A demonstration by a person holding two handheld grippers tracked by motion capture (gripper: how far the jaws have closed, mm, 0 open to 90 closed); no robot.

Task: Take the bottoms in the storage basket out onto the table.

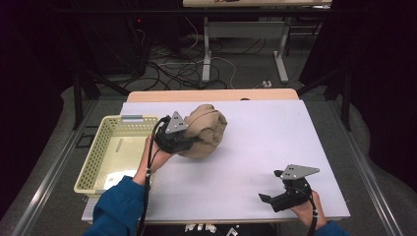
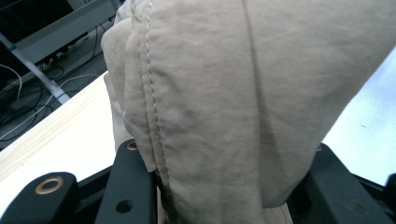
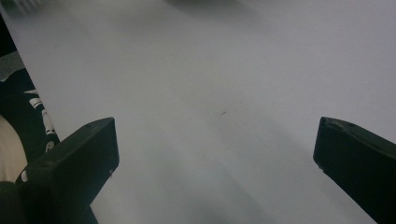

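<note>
A bundled tan cloth (image 1: 205, 129) sits on the white table (image 1: 255, 147) just right of the yellow basket (image 1: 103, 147). My left gripper (image 1: 189, 141) is shut on the cloth's near left side; in the left gripper view the tan cloth (image 2: 224, 102) is pressed between both black jaws, its stitched seam running down the middle. My right gripper (image 1: 271, 192) rests near the table's front right edge, pointing left, jaws wide apart. In the right gripper view, my right gripper (image 3: 215, 154) has bare white table (image 3: 210, 84) between its jaws.
The yellow basket stands at the table's left edge with a pale sheet inside. A wooden strip (image 1: 211, 94) borders the table's far edge. Beyond it are cables (image 1: 177, 64) on the floor and metal table legs (image 1: 206, 54).
</note>
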